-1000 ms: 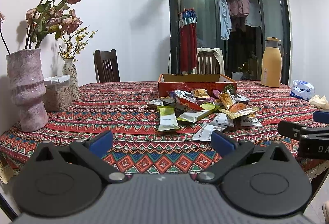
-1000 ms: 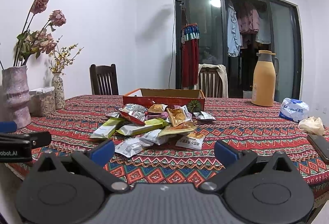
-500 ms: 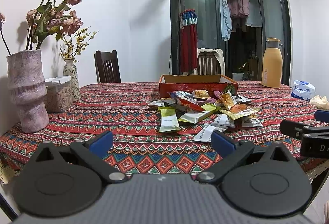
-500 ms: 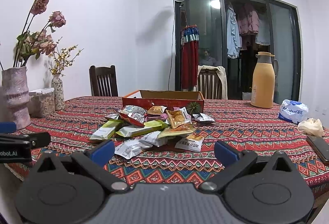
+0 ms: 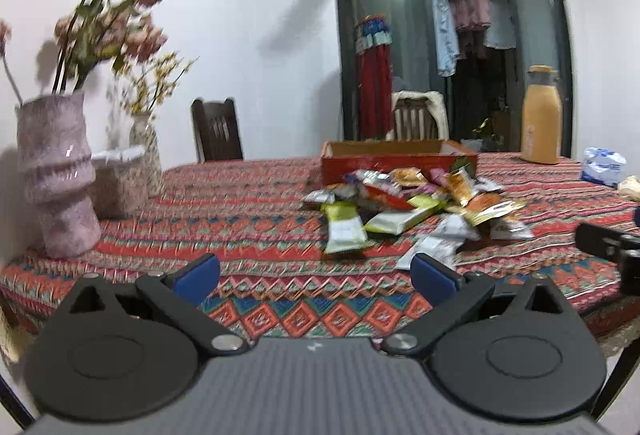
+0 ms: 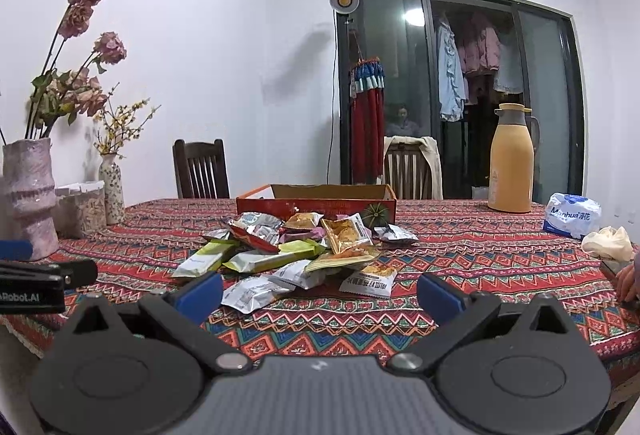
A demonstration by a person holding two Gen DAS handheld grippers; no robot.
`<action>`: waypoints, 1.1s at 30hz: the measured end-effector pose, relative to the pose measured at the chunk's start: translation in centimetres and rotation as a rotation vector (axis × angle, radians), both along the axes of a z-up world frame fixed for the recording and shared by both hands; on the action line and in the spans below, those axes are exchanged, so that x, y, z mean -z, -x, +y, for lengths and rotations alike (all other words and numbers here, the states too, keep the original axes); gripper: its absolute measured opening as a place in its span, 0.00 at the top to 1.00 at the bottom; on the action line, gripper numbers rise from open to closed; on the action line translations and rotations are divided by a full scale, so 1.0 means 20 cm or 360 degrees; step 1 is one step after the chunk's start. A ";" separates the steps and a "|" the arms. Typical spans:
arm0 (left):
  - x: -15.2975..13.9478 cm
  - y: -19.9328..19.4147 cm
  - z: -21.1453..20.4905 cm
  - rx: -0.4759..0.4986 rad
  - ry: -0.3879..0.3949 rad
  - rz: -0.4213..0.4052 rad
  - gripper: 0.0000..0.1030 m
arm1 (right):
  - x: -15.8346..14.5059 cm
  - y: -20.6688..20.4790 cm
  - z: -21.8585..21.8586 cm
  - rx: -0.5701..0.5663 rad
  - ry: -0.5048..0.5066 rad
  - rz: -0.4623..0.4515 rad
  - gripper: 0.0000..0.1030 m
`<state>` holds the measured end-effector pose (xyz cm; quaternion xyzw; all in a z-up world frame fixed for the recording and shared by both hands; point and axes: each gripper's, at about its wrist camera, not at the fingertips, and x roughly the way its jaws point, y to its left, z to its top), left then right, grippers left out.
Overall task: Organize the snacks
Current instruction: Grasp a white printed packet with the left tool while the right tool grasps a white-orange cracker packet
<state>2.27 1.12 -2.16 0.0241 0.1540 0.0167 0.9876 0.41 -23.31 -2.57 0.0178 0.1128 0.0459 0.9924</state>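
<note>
- Left gripper (image 5: 316,271) and right gripper (image 6: 320,289) hang at the table's (image 6: 480,255) near edge, fingers wide apart, holding nothing.
- Snack packets (image 6: 296,251), too overlapped to count, lie heaped mid-table, touching the front of 1 orange box (image 6: 316,201) toward the far edge.
- Bare cloth between near edge & heap.
- Left edge: 2 vases, big pink vase (image 5: 56,175) nearest.
- Far right corner: 1 orange flask (image 6: 512,163), 1 tissue pack (image 6: 572,215).
</note>
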 end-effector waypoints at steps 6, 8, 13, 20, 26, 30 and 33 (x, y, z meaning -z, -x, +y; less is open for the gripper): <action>0.11 -0.16 0.05 0.0022 0.0049 0.0063 0.00 | 0.11 -0.15 0.01 0.0006 0.0070 0.0072 0.00; 0.14 -0.20 0.05 0.0038 0.0038 0.0042 0.00 | 0.13 -0.21 0.01 0.0002 0.0042 0.0086 0.00; 0.14 -0.29 0.02 0.0135 0.0092 -0.0050 0.00 | 0.17 -0.33 -0.02 -0.0040 0.0028 0.0024 0.00; 0.13 -0.48 -0.16 0.0423 0.0115 0.0073 0.00 | 0.14 -0.62 -0.08 -0.0074 0.0083 0.0308 0.00; 0.17 -0.68 -0.32 0.0610 0.0085 0.0265 0.00 | 0.14 -0.86 -0.15 -0.0044 0.0126 0.0461 0.06; 0.18 -0.81 -0.38 0.0654 0.0065 0.0372 0.10 | 0.15 -1.03 -0.19 -0.0056 0.0052 0.0624 0.14; 0.20 -0.91 -0.39 0.0664 0.0089 0.0472 0.18 | 0.16 -1.14 -0.20 -0.0083 0.0017 0.0680 0.16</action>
